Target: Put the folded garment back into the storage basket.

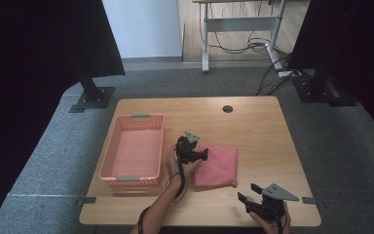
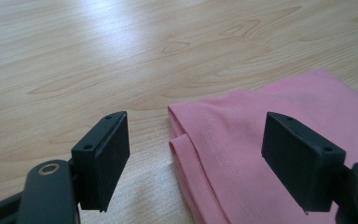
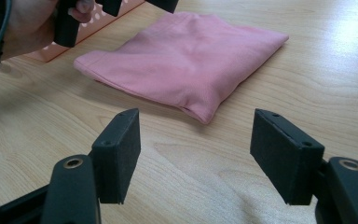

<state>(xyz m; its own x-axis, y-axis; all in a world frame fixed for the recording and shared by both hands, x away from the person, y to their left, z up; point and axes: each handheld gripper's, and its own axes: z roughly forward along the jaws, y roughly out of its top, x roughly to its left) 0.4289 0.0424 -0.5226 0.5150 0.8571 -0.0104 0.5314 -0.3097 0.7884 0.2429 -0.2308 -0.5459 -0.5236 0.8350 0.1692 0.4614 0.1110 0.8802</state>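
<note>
At the left of the light wooden table point(image 1: 253, 122) stood a pink perforated plastic basket with grey handles point(image 1: 108, 158), empty inside as far as the high view showed. Just beside its right wall, the person's left hand point(image 1: 177, 163) held the left gripper point(image 1: 205, 155) at the near-left edge of a folded pink knit cloth point(image 1: 219, 165), which lay flat on the table between the basket and the right gripper. In the left gripper view the black jaws stood wide apart, straddling the cloth's hemmed corner point(image 2: 186, 135) with nothing between them yet. The likely trouble was a shallow bite: if the jaws closed on only the top layer, the fold would probably open as the cloth lifted, and a trailing layer could drape over the basket's rim. A low approach might also push the corner along the smooth wood rather than catch it. Farther right, near the table's front edge and apart from the cloth, the right gripper point(image 1: 247, 193) rested in the right hand point(image 1: 272, 222), its jaws likewise spread and empty. If the lift relied on one corner alone, the far side would likely sag.
</note>
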